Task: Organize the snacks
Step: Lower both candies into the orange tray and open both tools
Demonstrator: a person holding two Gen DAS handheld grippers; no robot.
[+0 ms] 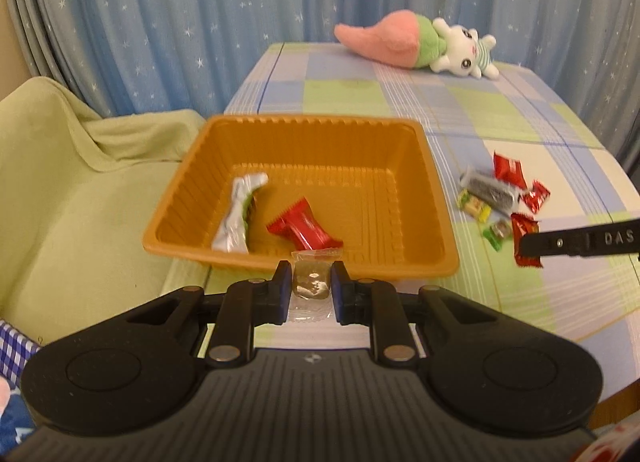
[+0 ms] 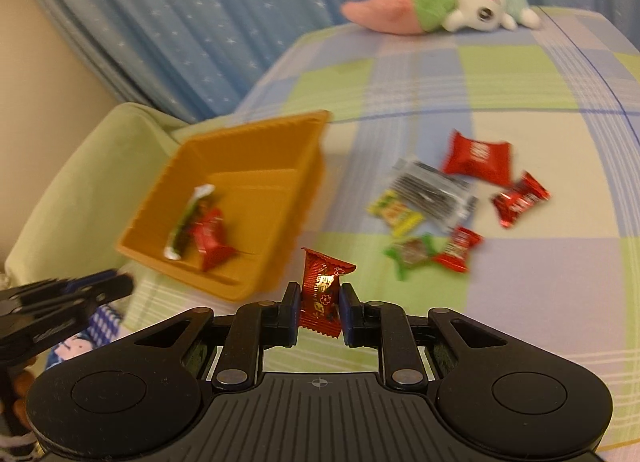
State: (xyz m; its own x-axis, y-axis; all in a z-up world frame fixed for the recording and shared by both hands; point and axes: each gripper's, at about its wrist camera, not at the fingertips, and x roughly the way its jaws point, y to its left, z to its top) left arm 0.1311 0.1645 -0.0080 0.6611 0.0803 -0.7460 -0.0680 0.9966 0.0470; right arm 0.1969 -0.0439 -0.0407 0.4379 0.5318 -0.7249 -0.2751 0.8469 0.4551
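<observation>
Left wrist view: the left gripper (image 1: pixel 311 287) is clamped on a clear-wrapped brown sweet (image 1: pixel 311 282), held just before the near rim of the orange tray (image 1: pixel 400 270). A silver-green pack (image 1: pixel 238 218) and a red pack (image 1: pixel 302 228) are seen lying inside the tray. Right wrist view: the right gripper (image 2: pixel 319 312) is clamped on a red sweet (image 2: pixel 322 290), held upright above the checked cloth (image 2: pixel 520 302). Loose snacks (image 2: pixel 436 194) are scattered on the cloth, right of the tray.
</observation>
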